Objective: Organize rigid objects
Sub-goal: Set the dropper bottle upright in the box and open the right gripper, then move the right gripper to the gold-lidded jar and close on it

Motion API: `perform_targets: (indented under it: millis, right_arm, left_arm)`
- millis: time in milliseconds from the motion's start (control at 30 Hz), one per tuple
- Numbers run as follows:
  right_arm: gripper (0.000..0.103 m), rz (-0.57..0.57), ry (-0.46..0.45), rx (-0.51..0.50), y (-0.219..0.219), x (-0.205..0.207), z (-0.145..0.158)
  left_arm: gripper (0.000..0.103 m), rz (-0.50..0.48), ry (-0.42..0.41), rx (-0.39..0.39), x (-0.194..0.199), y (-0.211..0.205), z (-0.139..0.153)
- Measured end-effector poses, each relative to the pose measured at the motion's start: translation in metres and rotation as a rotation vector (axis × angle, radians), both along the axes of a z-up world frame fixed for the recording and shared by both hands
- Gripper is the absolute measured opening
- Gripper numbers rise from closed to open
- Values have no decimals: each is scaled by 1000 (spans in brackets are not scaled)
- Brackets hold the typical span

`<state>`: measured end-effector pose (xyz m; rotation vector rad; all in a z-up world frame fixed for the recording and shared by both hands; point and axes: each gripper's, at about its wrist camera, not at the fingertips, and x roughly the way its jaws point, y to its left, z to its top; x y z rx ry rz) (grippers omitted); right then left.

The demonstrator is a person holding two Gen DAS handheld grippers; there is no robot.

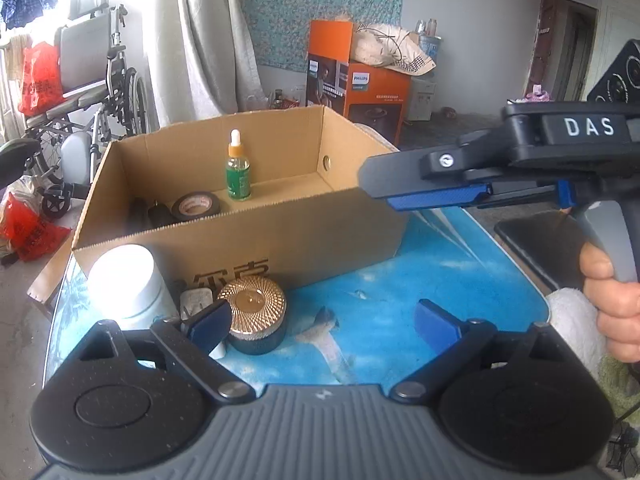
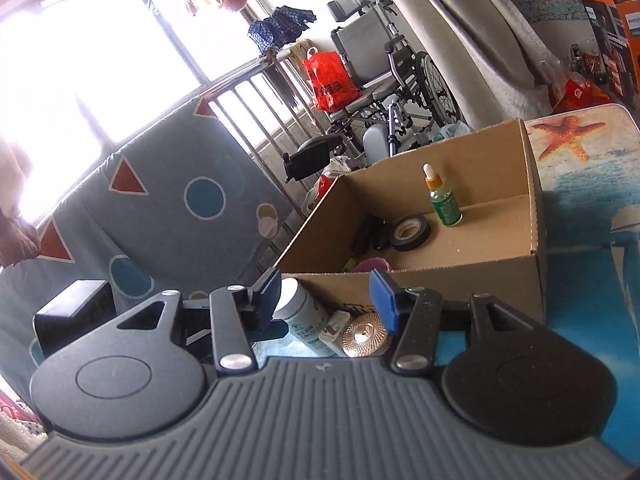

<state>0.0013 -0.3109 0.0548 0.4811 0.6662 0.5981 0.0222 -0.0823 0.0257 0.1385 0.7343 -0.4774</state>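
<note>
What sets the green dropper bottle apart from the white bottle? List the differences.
The green dropper bottle stands inside the cardboard box; the white bottle stands outside, against its front wall. The dropper bottle is slim, clear green with a white dropper top; the white bottle is wider and opaque. Both stand upright, untouched by either gripper.

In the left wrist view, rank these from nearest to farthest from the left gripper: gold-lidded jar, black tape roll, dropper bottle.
From the left gripper:
1. Gold-lidded jar, on the table beside its left finger.
2. Black tape roll, inside the cardboard box.
3. Dropper bottle, upright, deeper in the box.
</note>
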Motion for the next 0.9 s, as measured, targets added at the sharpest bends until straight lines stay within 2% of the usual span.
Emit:
perform_targets:
  millis: [167,267,367,633,900]
  right_arm:
    - [44,16,119,-18,35,25,-49]
    - [38,22,167,-19,49,46,-67]
    - [36,18,198,-37,60,66,-81]
    - [33,36,229,-106,82,98,-94]
    - [35,37,232,-155,75,92,-89]
  left_arm:
    - [98,16,-3,56,4,-2,-30]
    - [98,34,-3,78,12,-1,-44]
    - [98,44,-6,105,21,-2,-55]
    - [97,30,-7,110,30,-5,-70]
    - [97,-3,-24,86,28,-12,-68]
